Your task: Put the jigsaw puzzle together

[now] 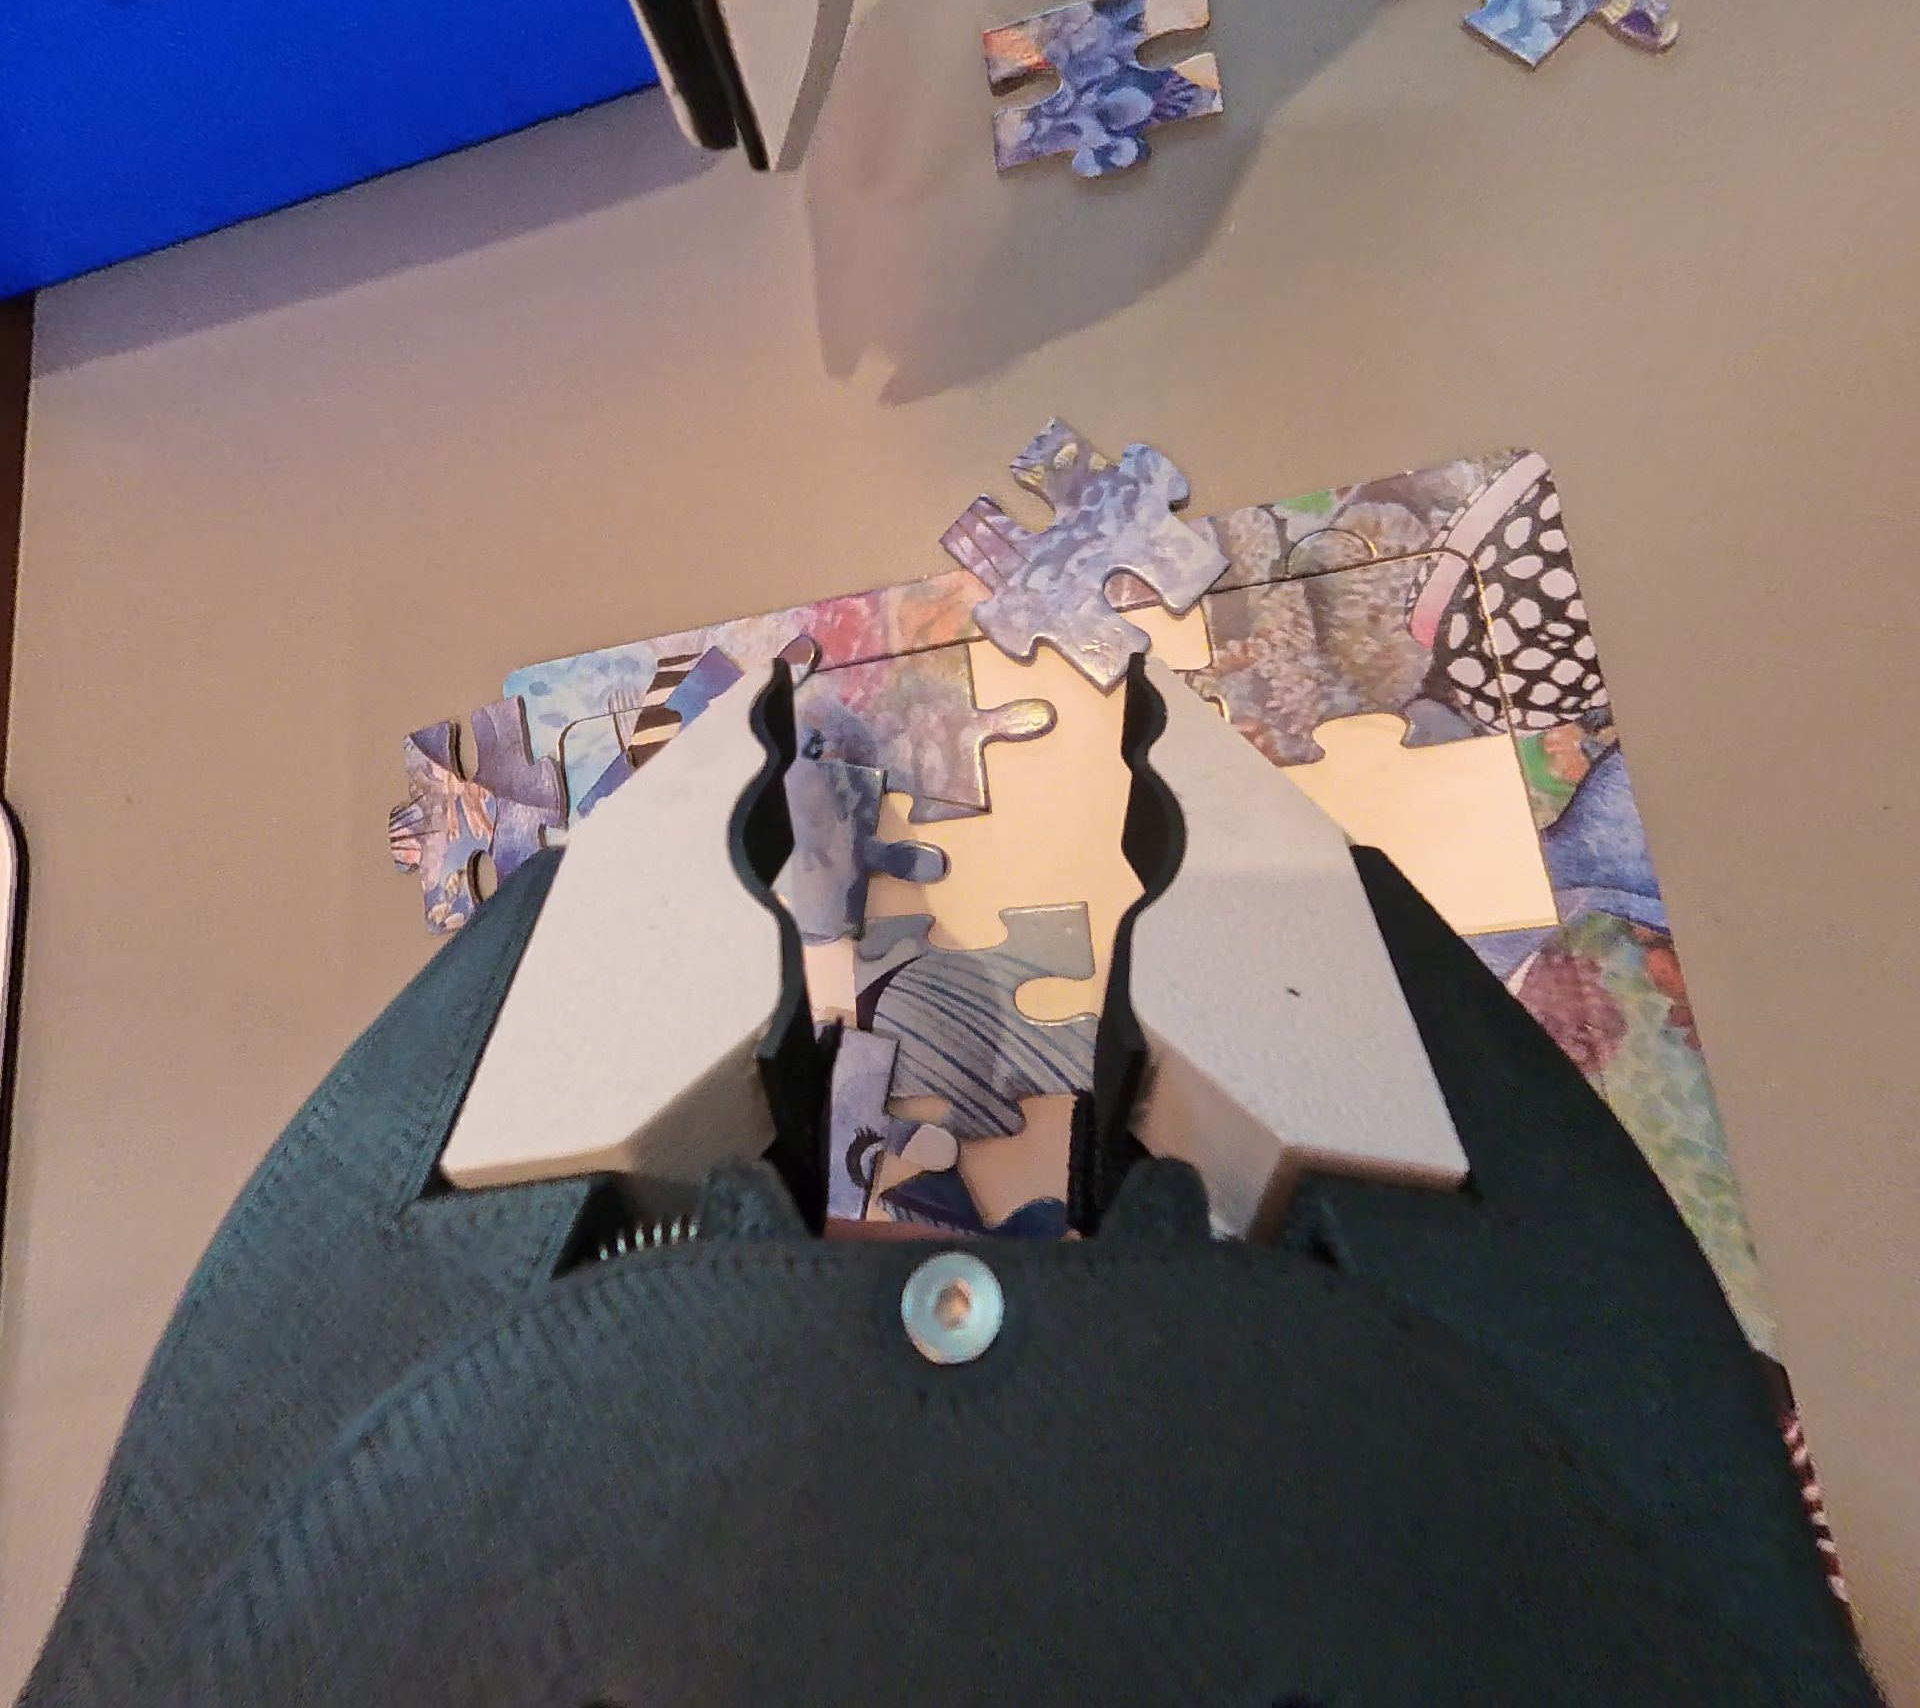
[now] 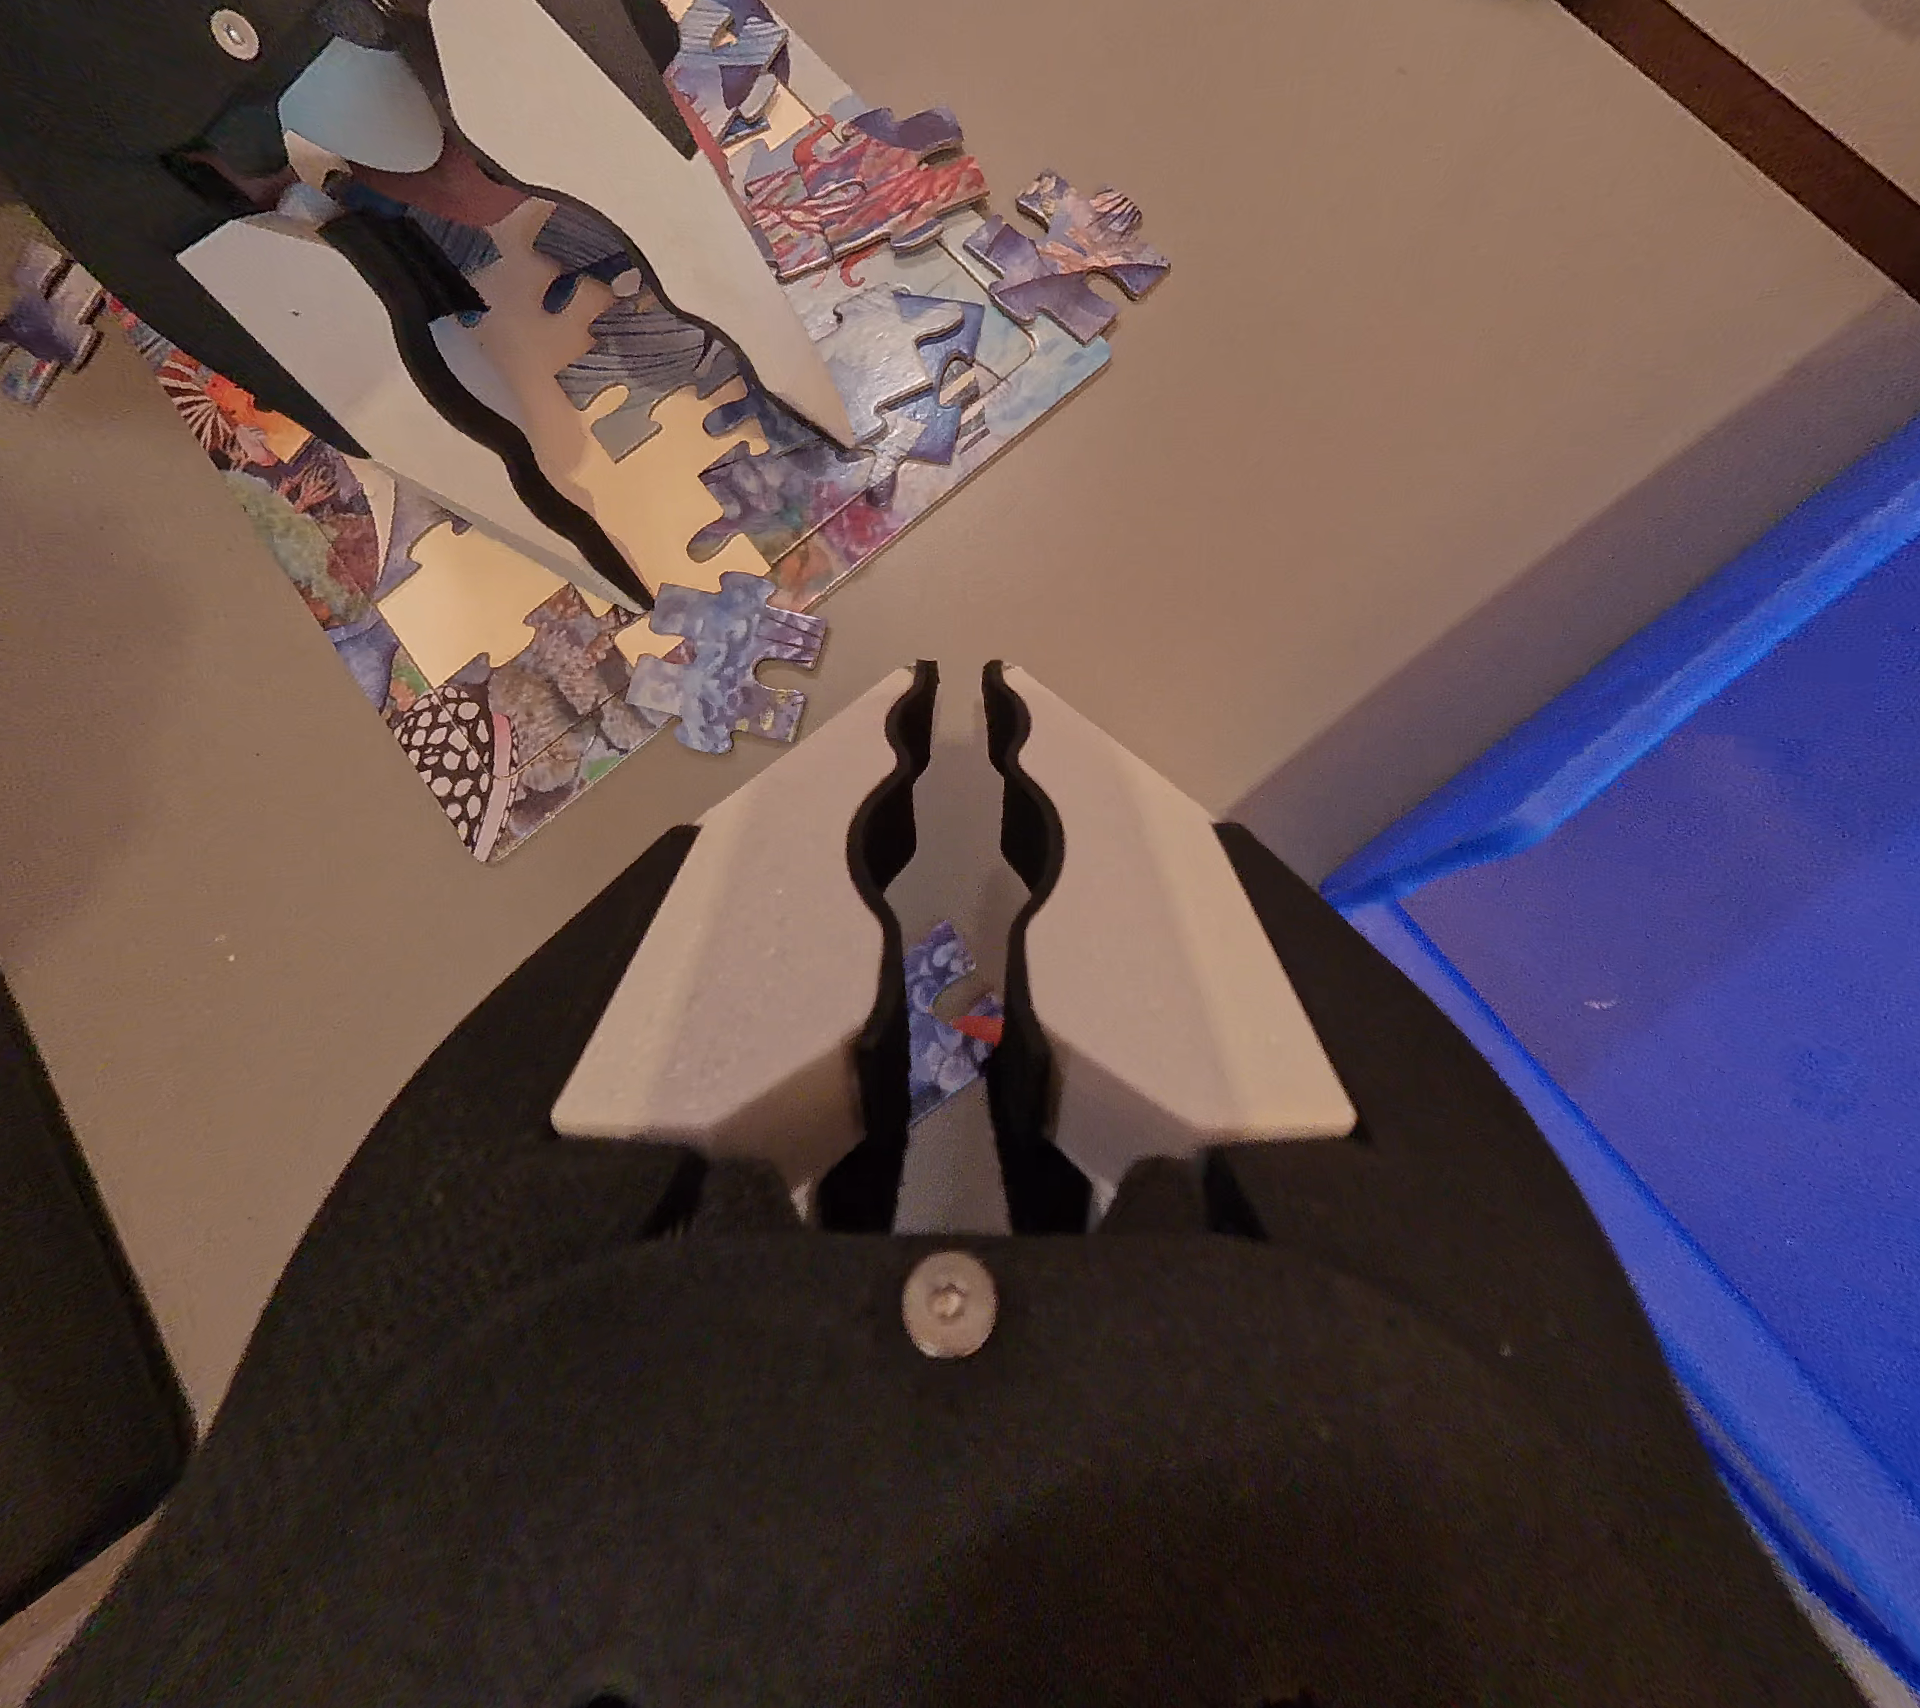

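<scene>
Left wrist view: left gripper (image 1: 961, 671) spread wide, empty — loose piece (image 1: 1081, 562) at 1 o'clock, touching right fingertip; right gripper (image 2: 961, 669) nearly closed, empty, farther off.

Blue-lilac mottled loose piece (image 1: 1081, 562), black-and-white spotted fish (image 1: 1507, 609) on puzzle frame, solid blue bin (image 1: 260, 17).

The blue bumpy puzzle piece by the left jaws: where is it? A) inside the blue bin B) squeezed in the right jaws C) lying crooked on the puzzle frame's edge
C: the puzzle piece lies tilted over the puzzle frame border, not fitted in.
</scene>
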### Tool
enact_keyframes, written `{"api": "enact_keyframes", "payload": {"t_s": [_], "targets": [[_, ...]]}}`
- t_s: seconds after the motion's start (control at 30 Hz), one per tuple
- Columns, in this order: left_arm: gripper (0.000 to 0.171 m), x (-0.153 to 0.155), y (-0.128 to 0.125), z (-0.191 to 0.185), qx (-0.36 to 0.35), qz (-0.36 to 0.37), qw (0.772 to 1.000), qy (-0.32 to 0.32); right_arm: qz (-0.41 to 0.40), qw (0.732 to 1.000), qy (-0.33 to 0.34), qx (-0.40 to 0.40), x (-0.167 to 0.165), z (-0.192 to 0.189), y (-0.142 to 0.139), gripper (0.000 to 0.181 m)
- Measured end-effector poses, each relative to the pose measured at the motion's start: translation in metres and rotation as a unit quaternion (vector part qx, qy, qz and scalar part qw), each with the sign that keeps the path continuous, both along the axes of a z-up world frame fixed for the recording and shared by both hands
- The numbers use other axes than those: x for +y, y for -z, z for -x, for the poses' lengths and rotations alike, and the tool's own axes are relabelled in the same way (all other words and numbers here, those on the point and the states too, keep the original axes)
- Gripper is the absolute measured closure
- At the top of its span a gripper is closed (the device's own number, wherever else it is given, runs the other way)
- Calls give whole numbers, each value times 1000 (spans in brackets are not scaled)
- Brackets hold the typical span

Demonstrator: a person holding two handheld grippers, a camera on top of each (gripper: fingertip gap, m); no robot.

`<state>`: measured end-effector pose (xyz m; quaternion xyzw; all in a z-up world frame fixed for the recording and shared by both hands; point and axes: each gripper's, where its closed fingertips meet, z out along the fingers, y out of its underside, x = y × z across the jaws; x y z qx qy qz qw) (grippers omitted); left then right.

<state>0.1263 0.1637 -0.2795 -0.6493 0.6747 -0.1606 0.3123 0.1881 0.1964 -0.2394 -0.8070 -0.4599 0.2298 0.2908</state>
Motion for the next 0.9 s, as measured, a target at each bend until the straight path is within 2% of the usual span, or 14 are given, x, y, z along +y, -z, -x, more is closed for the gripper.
{"api": "enact_keyframes", "payload": {"t_s": [0.9], "targets": [[140,-16,8,-3,23,66,997,43,-1,1000,12,5,6,-7,-2,174]]}}
